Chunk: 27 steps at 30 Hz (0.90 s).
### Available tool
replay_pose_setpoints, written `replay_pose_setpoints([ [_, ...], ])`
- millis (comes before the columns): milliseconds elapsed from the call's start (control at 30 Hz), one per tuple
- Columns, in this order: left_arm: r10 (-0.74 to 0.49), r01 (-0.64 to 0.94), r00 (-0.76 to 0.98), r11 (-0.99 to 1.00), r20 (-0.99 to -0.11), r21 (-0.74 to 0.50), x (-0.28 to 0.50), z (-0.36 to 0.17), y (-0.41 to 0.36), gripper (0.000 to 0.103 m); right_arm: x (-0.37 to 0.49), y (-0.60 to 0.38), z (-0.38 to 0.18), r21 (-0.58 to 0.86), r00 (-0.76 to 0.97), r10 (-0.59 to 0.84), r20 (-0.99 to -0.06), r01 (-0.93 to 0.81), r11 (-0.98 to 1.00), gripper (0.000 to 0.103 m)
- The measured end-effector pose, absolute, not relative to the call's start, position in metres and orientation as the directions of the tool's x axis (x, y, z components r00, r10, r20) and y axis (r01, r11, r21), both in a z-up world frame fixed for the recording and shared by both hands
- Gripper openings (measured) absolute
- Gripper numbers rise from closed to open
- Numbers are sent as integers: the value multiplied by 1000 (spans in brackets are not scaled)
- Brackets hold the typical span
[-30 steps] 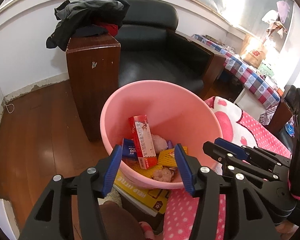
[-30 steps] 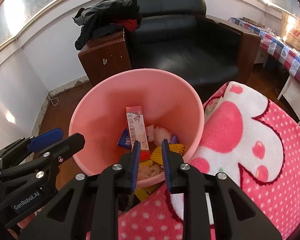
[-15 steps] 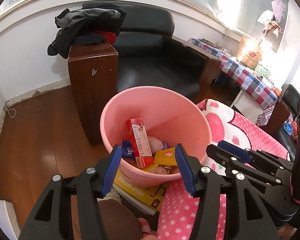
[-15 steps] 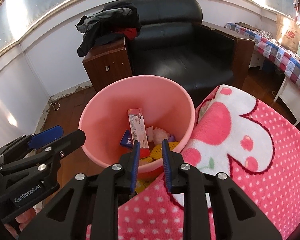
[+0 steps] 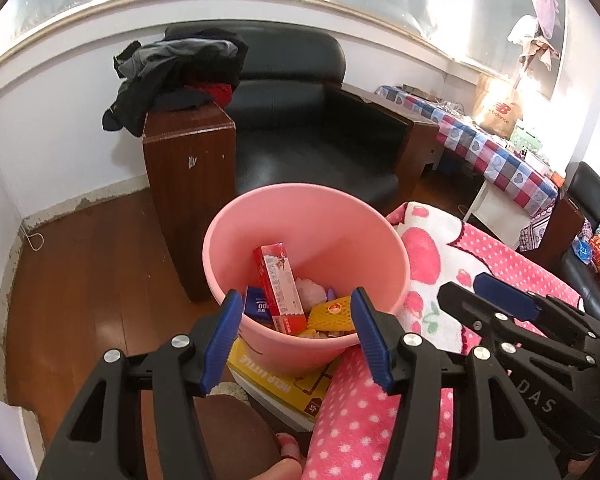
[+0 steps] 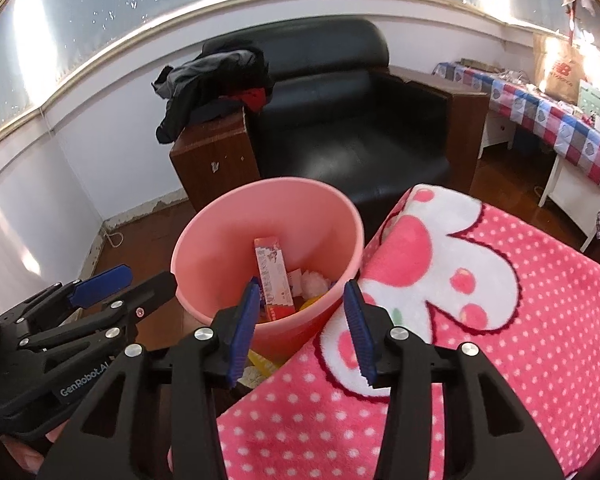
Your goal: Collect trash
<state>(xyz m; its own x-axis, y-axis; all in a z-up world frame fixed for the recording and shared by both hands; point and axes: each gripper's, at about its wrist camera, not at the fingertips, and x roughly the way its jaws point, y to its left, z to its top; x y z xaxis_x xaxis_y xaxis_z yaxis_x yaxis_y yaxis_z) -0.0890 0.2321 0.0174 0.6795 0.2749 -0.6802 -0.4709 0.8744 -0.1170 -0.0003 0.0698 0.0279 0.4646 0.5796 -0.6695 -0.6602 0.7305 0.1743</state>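
The left gripper (image 5: pixel 294 336) and right gripper (image 6: pixel 302 330) hang side by side, both tilted downward with nothing between their blue pads, the left's jaws wide apart, the right's having just been opening.

The bin (image 5: pixel 306 216) is smooth pink plastic with a soft sheen. In it a carton (image 5: pixel 280 286) of glossy printed card leans beside a yellow perforated plastic piece (image 5: pixel 332 314). The blanket (image 6: pixel 480 280) is fluffy fleece cloth, pink with white dots. The armchair (image 5: pixel 312 136) is shiny black leather with dark varnished wood sides, chipped in spots. The floor (image 5: pixel 80 280) is polished wood boards. The left gripper (image 5: pixel 296 336) is matt black plastic with ribbed blue pads (image 5: pixel 220 340) and bright metal screws.
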Motion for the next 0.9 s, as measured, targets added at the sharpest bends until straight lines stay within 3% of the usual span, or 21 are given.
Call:
replay_pose_setpoints([
  [900,307,-457,720,885,-623,-92,-110,34,192,54,-33,16,40,153,582,557,-592,-598,787,45],
])
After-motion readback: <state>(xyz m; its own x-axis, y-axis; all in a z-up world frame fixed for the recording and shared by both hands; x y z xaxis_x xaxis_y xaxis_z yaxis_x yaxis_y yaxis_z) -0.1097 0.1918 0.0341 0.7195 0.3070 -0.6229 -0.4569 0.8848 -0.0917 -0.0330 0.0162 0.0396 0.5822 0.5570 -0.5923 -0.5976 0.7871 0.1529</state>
